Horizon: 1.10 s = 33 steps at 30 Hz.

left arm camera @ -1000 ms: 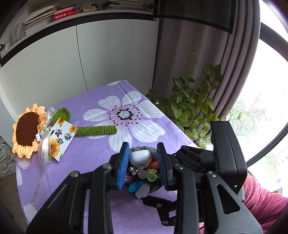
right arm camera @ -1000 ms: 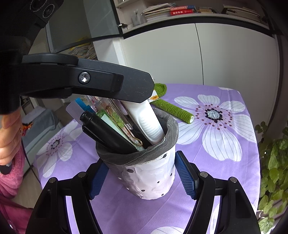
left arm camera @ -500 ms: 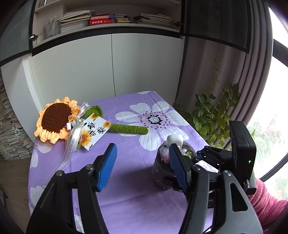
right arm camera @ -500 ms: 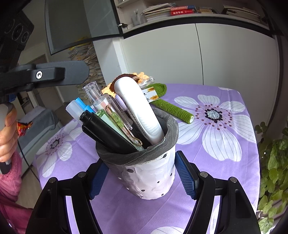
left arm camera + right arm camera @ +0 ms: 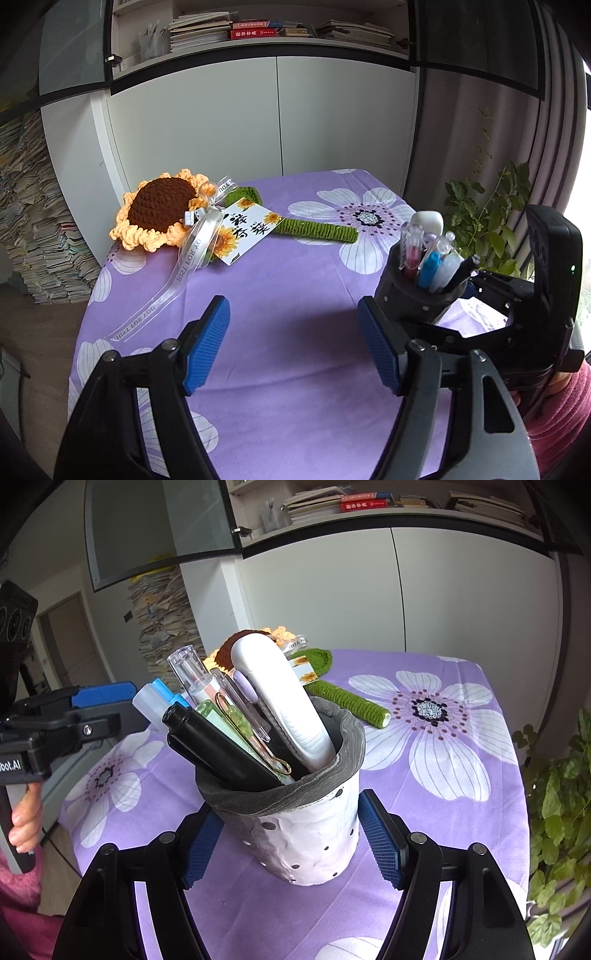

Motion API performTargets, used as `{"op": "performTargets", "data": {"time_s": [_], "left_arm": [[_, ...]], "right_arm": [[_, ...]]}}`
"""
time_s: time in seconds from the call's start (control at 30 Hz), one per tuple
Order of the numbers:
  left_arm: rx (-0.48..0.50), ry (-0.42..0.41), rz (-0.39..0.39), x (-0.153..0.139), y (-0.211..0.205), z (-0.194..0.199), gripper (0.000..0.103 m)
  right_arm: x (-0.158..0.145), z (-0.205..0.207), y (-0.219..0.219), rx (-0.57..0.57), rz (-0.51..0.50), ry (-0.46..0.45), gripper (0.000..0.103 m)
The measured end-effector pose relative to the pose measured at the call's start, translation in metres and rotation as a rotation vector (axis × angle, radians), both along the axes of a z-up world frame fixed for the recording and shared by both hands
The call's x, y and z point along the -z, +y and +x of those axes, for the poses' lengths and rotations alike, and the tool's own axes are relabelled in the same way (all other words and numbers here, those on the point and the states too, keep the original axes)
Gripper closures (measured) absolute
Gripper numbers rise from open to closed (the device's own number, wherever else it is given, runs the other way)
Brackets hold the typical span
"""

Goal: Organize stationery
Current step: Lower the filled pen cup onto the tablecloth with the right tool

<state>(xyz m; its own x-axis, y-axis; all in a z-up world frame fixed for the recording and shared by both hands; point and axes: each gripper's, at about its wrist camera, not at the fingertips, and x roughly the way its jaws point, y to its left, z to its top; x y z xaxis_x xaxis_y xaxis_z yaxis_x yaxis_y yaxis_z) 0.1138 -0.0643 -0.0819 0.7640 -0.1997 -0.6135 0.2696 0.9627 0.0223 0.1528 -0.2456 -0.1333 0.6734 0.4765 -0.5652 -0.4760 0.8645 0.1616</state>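
A white pen holder (image 5: 314, 834) with a grey rim stands on the purple flowered tablecloth (image 5: 443, 794). It holds several pens, a black marker (image 5: 218, 749) and a white utility knife (image 5: 284, 705). My right gripper (image 5: 291, 845) is shut on the holder, its blue pads against both sides. In the left wrist view the holder (image 5: 413, 299) stands at the right. My left gripper (image 5: 291, 347) is open and empty, left of the holder and above bare cloth.
A crocheted sunflower (image 5: 162, 206) with a green stem (image 5: 317, 230), a card and a ribbon lies at the table's far left. White cabinets stand behind. A leafy plant (image 5: 480, 221) stands off the table's right edge.
My left gripper let go of the white utility knife in the holder, opened wide and pulled back to the left. The right gripper and the holder have not moved.
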Motion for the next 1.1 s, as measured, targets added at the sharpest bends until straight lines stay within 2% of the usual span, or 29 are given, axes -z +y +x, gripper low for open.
{"op": "performTargets", "data": {"time_s": [0.1,0.33,0.7,0.87,0.9,1.1], "left_arm": [[-0.011,0.006,0.012,0.006,0.004,-0.001,0.032],[-0.014,-0.008,0.012,0.007,0.012,-0.005,0.029],[-0.002,-0.022,-0.02,0.009,0.02,-0.007,0.025],[0.015,-0.019,-0.035,0.011,0.024,-0.005,0.025],[0.018,-0.019,-0.039,0.011,0.025,-0.004,0.025],[0.04,-0.023,-0.05,0.012,0.032,-0.001,0.025]], "right_arm": [[0.0,-0.001,0.002,0.039,-0.026,0.01,0.025],[0.001,-0.008,0.015,0.095,-0.124,-0.01,0.024],[-0.018,-0.006,0.013,0.155,-0.044,-0.011,0.024],[-0.015,0.0,0.027,0.18,-0.085,-0.003,0.025],[-0.015,0.001,0.028,0.191,-0.09,-0.009,0.028],[-0.016,0.0,0.03,0.24,-0.091,0.004,0.029]]}}
